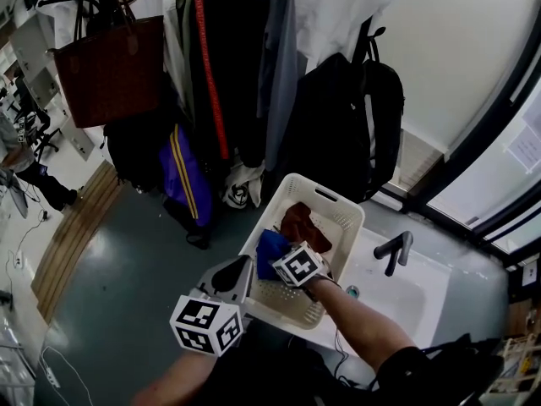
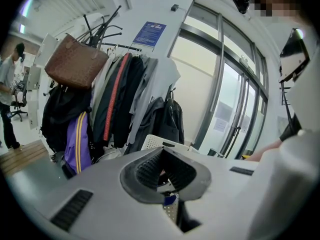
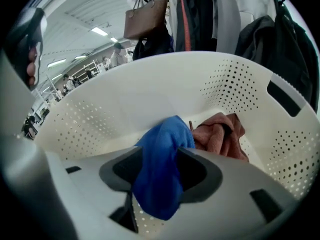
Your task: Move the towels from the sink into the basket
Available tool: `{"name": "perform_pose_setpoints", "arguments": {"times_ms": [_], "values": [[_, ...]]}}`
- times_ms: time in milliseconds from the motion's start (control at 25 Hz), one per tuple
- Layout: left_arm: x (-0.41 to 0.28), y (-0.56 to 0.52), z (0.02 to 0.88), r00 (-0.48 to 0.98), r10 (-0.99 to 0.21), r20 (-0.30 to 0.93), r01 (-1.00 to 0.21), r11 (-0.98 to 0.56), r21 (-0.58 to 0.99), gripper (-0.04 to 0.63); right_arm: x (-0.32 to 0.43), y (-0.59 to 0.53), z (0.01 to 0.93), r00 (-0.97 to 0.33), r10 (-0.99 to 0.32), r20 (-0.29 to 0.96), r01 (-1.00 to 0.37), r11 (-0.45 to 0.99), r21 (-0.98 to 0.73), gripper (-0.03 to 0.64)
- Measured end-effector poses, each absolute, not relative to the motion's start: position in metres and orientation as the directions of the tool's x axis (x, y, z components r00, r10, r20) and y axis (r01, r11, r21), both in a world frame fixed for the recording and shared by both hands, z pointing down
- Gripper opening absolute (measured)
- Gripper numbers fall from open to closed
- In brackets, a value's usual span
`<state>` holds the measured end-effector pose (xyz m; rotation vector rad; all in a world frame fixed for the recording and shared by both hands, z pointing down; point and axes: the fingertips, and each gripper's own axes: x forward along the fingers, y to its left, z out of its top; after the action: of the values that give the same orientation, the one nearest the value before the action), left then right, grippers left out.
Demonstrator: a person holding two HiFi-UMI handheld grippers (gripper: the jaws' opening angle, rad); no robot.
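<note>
A white perforated basket (image 1: 347, 205) stands on the counter left of the sink (image 1: 397, 299). In it lie a brown towel (image 1: 303, 225) and a blue towel (image 1: 269, 252). My right gripper (image 1: 287, 258) reaches down into the basket. In the right gripper view its jaws stand apart, and the blue towel (image 3: 160, 176) hangs loosely between them, over the basket wall (image 3: 125, 104) and beside the brown towel (image 3: 220, 136). My left gripper (image 1: 239, 271) hovers at the basket's near left corner. Its fingertips meet with nothing between them (image 2: 161, 151).
A dark faucet (image 1: 396, 250) stands at the sink's back edge. Behind the basket a rack holds coats, a black backpack (image 1: 355, 117) and a brown bag (image 1: 110, 66). Windows run along the right. A person stands at the far left (image 2: 7, 94).
</note>
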<state>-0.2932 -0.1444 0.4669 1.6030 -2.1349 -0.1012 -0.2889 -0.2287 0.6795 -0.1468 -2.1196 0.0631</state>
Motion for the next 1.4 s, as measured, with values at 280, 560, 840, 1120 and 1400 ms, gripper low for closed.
{"name": "perform_pose_setpoints", "arguments": {"times_ms": [280,560,840,1120,1400], "values": [[-0.279,-0.156,0.458,-0.182,-0.939,0.291,-0.905,0.276,0.324,0.003,-0.288,-0.227,0.614,-0.648,0.127,0.751,0.085,0.992,-0.094,0.219],[-0.258,-0.169,0.445,-0.140,-0.954,0.265,-0.918,0.225,0.327,0.003,-0.259,-0.252,0.528,-0.811,0.024,0.584,-0.033,0.996,-0.087,0.085],[-0.234,-0.187,0.423,-0.085,-0.969,0.230,-0.946,0.151,0.287,0.003,-0.211,-0.278,0.460,-0.896,-0.117,0.429,-0.145,0.989,-0.034,0.025],[-0.204,-0.206,0.402,-0.004,-0.985,0.171,-0.961,0.051,0.271,0.003,-0.149,-0.297,0.411,-0.919,-0.253,0.303,-0.277,0.960,-0.037,0.012],[-0.164,-0.222,0.385,0.109,-0.985,0.132,-0.955,-0.068,0.287,0.003,-0.083,-0.317,0.383,-0.891,-0.394,0.225,-0.414,0.909,-0.051,0.009]]}}
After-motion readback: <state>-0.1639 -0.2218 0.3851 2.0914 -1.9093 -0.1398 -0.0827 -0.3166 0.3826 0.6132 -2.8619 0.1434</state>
